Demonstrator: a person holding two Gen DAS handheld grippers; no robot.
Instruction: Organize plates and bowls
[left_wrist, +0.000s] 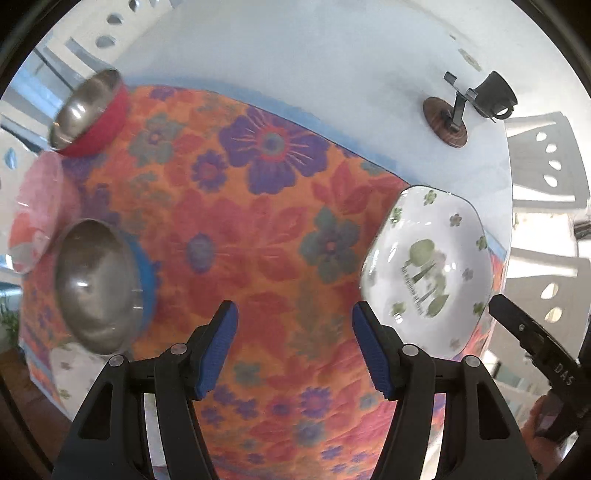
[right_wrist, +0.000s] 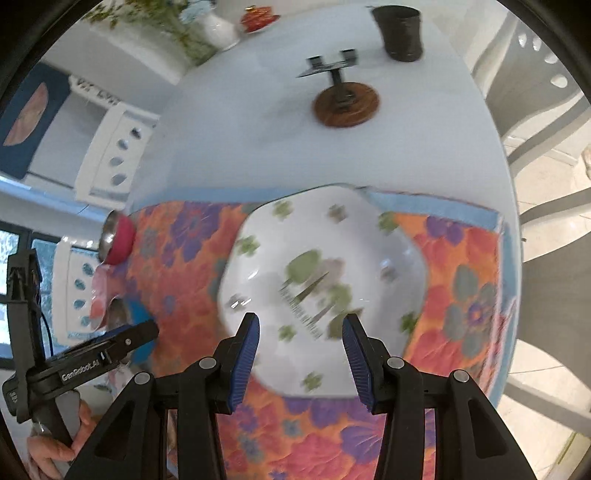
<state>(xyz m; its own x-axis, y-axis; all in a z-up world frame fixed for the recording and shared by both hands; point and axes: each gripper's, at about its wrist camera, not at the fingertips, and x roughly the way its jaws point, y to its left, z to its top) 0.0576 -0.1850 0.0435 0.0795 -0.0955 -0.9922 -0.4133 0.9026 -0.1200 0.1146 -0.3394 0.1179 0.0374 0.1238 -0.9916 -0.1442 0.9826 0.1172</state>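
Observation:
A white plate with green flower prints (left_wrist: 428, 273) lies at the right end of the flowered cloth; it also shows in the right wrist view (right_wrist: 325, 291). My right gripper (right_wrist: 301, 334) is open and hovers over the plate's near edge. My left gripper (left_wrist: 295, 325) is open and empty above the middle of the cloth. A steel bowl with a blue outside (left_wrist: 98, 284), a steel bowl with a red outside (left_wrist: 90, 110) and a clear pink plate (left_wrist: 37, 210) sit at the left.
The orange flowered cloth (left_wrist: 258, 221) covers part of a white round table (left_wrist: 295, 55). A black stand on a wooden base (right_wrist: 345, 103) and a dark cup (right_wrist: 400, 31) stand behind the plate. White chairs (right_wrist: 535, 110) ring the table.

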